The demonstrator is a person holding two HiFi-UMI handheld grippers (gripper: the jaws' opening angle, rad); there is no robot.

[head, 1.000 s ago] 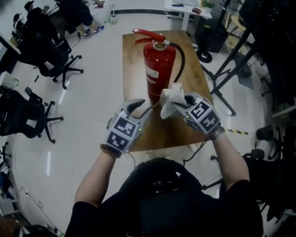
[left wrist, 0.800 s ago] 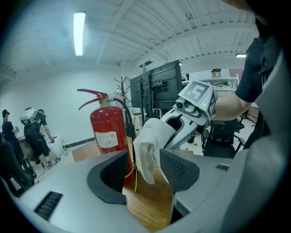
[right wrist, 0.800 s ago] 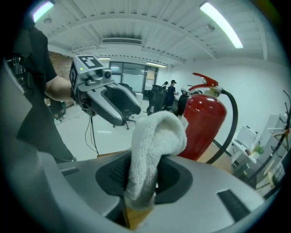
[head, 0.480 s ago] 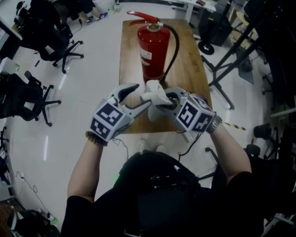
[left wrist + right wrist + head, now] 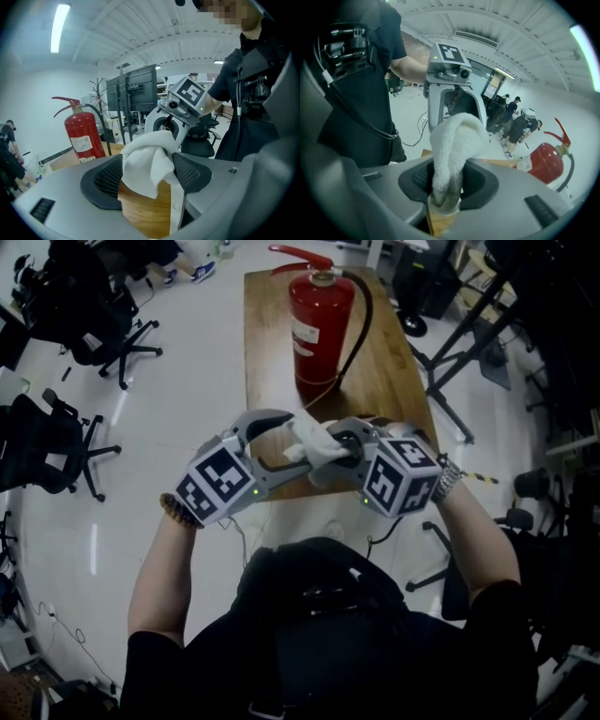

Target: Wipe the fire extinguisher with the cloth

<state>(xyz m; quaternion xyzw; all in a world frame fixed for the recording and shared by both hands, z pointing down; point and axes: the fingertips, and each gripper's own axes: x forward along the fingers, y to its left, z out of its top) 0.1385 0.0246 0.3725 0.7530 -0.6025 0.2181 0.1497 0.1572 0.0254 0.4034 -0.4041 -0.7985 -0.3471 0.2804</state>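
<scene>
Right now the cloth (image 5: 314,442) hangs between the two tools, which face each other above the counter's (image 5: 267,362) near edge. The right tool (image 5: 446,180) is pinched on the cloth's lower end. The left tool (image 5: 147,173) has just been opening and stands wide, with the cloth loose between its pads and not squeezed, so I judge that only the right one carries it. The extinguisher (image 5: 322,329) stands upright on the far half of the counter, well apart from both tools and straight beyond the gap between them. Its long axis is vertical, so wiping would likely run up and down or round the cylinder. The right tool looks a little nearer and has the cloth, so the reach is a push away toward the far end. The hose (image 5: 361,324) curves down the cylinder's right side to the wood and could snag. The left side is bare but close to the counter's edge. Between the tools and the base the wood lies open. Chairs (image 5: 89,324) stand well off to the left.
</scene>
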